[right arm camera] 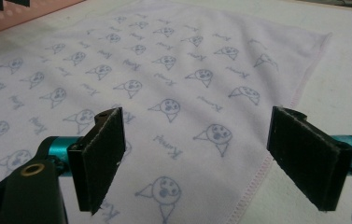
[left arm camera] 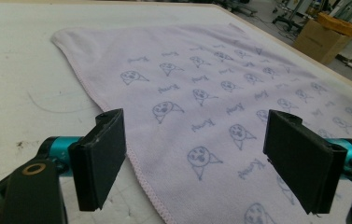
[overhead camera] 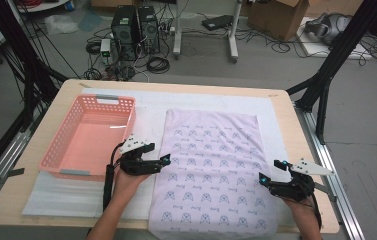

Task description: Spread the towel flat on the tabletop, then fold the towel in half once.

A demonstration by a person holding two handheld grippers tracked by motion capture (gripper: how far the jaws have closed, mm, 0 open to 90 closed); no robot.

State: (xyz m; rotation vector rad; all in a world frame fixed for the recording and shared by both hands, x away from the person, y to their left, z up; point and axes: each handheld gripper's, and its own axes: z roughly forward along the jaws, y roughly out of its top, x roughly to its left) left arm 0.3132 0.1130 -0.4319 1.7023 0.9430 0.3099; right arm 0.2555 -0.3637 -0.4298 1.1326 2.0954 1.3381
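Looking down at the table (overhead camera: 296,150), I see the towel (overhead camera: 211,165) spread flat beside the pink basket (overhead camera: 51,155), its near end hanging over the table edge. My left gripper (overhead camera: 165,159) and right gripper (overhead camera: 271,171) sit at its long edges, jaws wide and holding nothing. The cloth looks light, soft and limp; I'd pinch the stitched hem (left arm camera: 138,172) on each side, since a hold on the middle would bunch it.
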